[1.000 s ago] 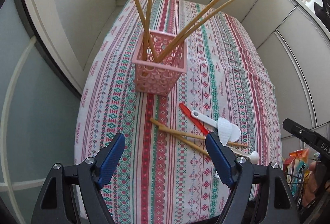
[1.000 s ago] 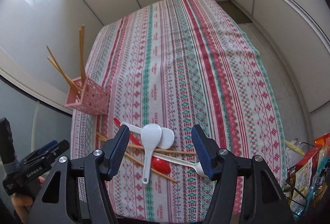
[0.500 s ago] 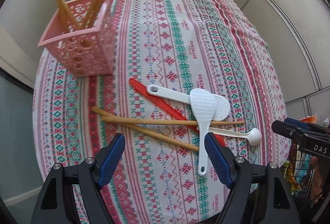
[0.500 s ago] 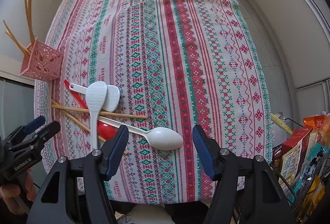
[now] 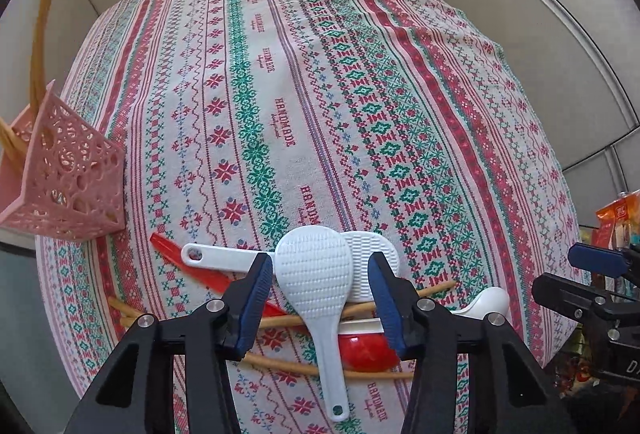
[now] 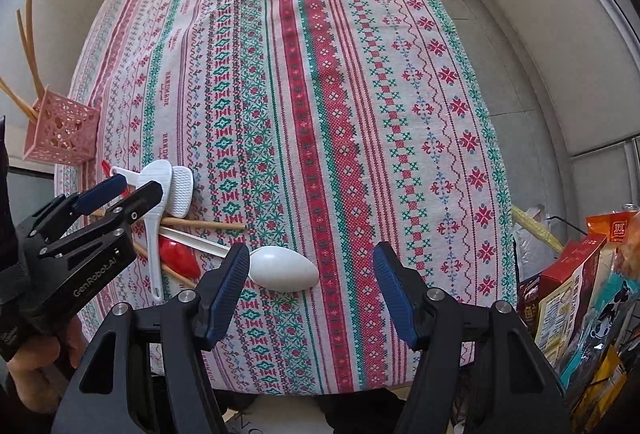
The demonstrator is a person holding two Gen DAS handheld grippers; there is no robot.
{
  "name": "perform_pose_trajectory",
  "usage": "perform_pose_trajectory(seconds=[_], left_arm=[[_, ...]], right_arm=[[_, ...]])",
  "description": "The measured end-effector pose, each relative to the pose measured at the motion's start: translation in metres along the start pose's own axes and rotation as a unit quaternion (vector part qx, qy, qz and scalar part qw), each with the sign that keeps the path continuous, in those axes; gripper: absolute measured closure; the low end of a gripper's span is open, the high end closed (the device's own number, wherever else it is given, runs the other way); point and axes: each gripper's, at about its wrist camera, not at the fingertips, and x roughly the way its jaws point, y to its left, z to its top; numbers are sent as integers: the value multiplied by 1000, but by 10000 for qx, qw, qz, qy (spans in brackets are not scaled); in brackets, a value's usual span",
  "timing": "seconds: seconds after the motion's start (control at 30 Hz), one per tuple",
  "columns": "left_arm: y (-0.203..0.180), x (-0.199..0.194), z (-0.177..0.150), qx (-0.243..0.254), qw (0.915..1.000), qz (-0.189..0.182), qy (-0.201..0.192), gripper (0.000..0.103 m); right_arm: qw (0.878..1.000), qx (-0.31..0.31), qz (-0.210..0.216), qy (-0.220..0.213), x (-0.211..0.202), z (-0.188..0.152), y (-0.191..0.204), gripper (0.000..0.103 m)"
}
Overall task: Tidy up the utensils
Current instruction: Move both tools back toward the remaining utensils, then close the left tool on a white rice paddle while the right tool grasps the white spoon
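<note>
A pile of utensils lies near the table's front edge: two white rice paddles, the upper one and the lower one, a red spoon, a white spoon and wooden chopsticks. My left gripper is open with its jaws on either side of the upper paddle's head; it also shows in the right wrist view. My right gripper is open and empty, just above the white spoon's bowl. A pink lattice basket holding several chopsticks stands at the left.
The table carries a striped patterned cloth. Snack packets sit in a rack beyond the table's right edge. Pale wall panels surround the table. The right gripper's tip shows at the right of the left wrist view.
My left gripper has come down and forward over the pile and now straddles the upper rice paddle. My right gripper has moved closer to the white spoon.
</note>
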Motion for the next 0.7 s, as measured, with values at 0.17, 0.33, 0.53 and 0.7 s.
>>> perform_pose_trajectory(seconds=[0.17,0.33,0.53,0.7], left_arm=[[3,15,8,-206,9996,80,169,55],[9,17,11,-346,9992,111,150,62],[20,9,11,-561,9984,-20,27,91],[25,5,8,-597,9978,-293,4,94]], right_arm=[[10000,33,-32,53,4,-2,-3,36],[9999,40,-62,76,5,-3,-3,36],[9998,81,-38,187,10,-5,-5,36],[9993,187,72,302,16,-6,-5,36]])
